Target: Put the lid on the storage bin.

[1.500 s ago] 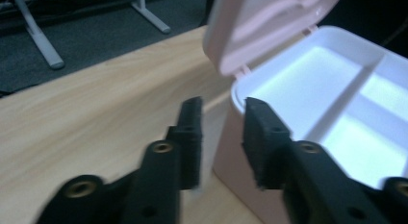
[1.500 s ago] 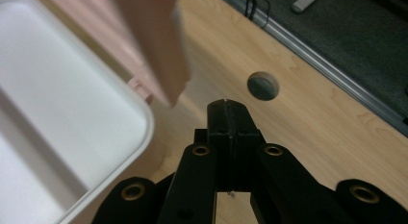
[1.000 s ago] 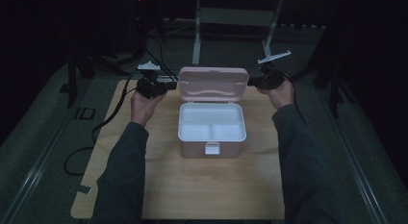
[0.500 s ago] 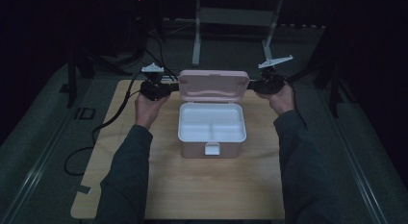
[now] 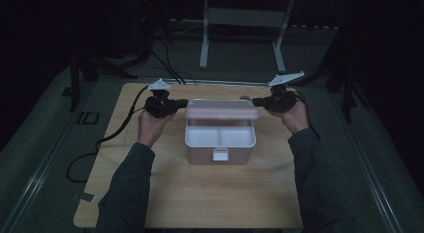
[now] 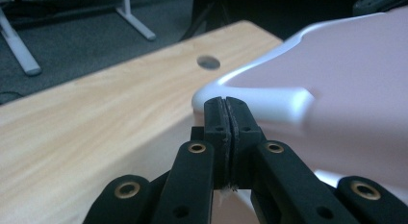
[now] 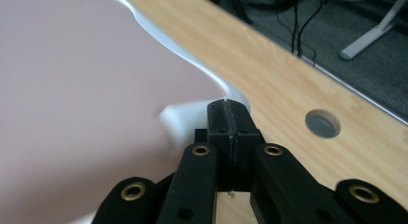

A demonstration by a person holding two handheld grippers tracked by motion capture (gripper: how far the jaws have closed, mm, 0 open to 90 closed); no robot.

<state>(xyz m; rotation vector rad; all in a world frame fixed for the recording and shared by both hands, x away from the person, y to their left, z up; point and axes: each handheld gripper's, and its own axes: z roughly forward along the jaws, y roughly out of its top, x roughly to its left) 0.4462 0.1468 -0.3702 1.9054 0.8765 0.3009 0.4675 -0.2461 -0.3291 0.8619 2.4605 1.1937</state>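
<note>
So, left gripper (image 5: 181, 103) jaws pressed together, empty, tips at the pink lid (image 5: 222, 109) left edge. The lid is half-lowered over the white two-compartment box (image 5: 220, 143) mid-bench (image 5: 200, 193), compartments empty. Right gripper (image 5: 258, 101) jaws likewise together at the right edge. Gripper views reveal a bench hole (image 6: 209, 62).

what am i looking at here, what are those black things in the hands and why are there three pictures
A person stands at a wooden table with a hand-held tool in each hand. Each tool is a gripper with two black jaws. The high view is from a fixed camera above the table. There the left gripper and right gripper sit at either end of the pink lid of a lunch box, whose divided white inside shows below the lid.

The other two pictures come from small cameras riding on the grippers. Each looks along its own jaws, which are shut together with nothing between them, their tips at the lid's edge. Whether the tips touch the lid is hard to tell.
</note>
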